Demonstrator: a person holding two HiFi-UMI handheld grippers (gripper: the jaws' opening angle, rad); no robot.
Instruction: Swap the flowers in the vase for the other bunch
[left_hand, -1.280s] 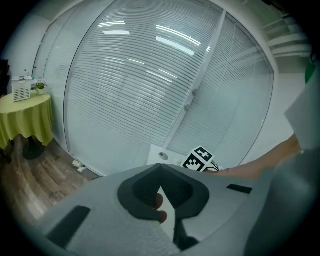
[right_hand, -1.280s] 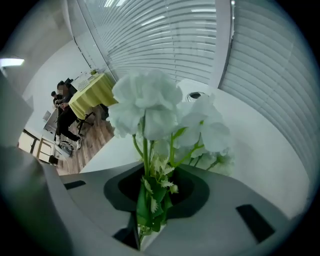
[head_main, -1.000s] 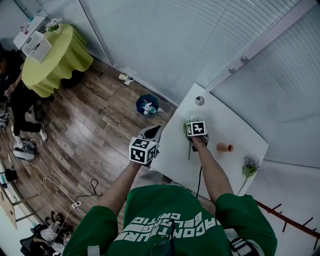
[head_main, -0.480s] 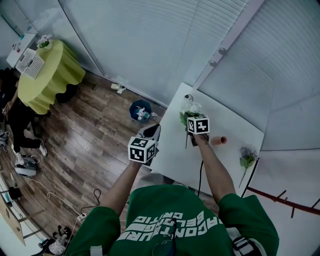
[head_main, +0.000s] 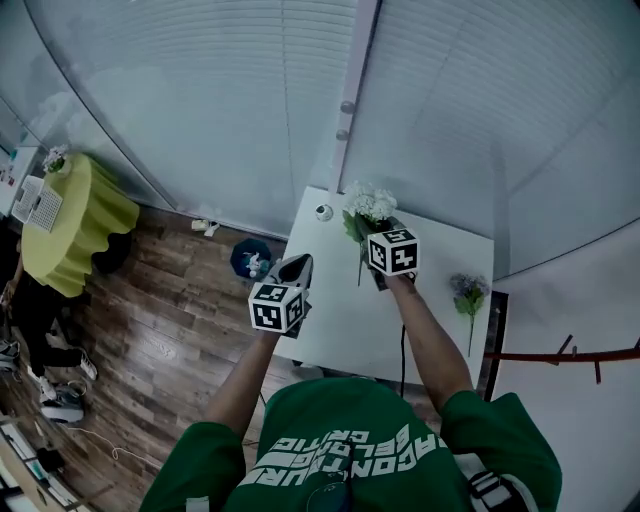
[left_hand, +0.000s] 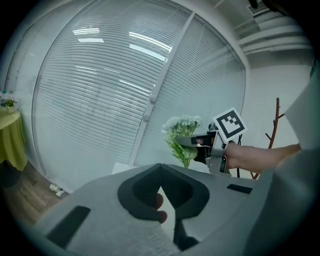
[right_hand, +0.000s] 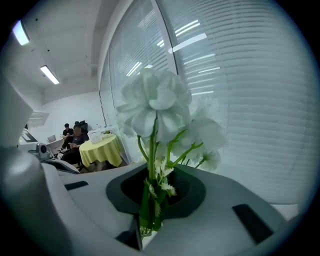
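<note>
**Right gripper** (right_hand: 150, 216): jaws closed on the green stems of the white flowers (right_hand: 156, 102). The stems stand upright in the gap between the jaws and the blooms rise above the tips. The bunch is held clear above the far half of the desk (head_main: 340, 322). Its marker cube (head_main: 392, 250) bears black-and-white squares and no letters.

**Left gripper** (left_hand: 161, 192): jaws drawn together at the tips and gripping nothing. A small reddish-brown shape shows in the dark hollow behind the tips, but I cannot tell what it is. This gripper is held off the desk's left edge, over the floor (head_main: 150, 320), and points toward the desk. Its marker cube (head_main: 275, 307) has the same kind of pattern.

**Purple bunch** (head_main: 467, 291): lies flat on the desk near the right edge. The blooms point toward the far side and the stem toward the person. It is well apart from both grippers.

**Small round object** (head_main: 323, 212): sits at the desk's far left corner; too small to identify.

**Green shirt** (head_main: 350, 445): carries white lettering that is upside down in the head view and not legible.

**Blue bin** (head_main: 250, 258): on the floor just left of the desk.

**Round table** (head_main: 70, 228): has a yellow-green cloth and stands well left of the desk, with seated people (right_hand: 74, 137) beside it.

**Blinds** (head_main: 200, 100): closed slats behind the desk.
</note>
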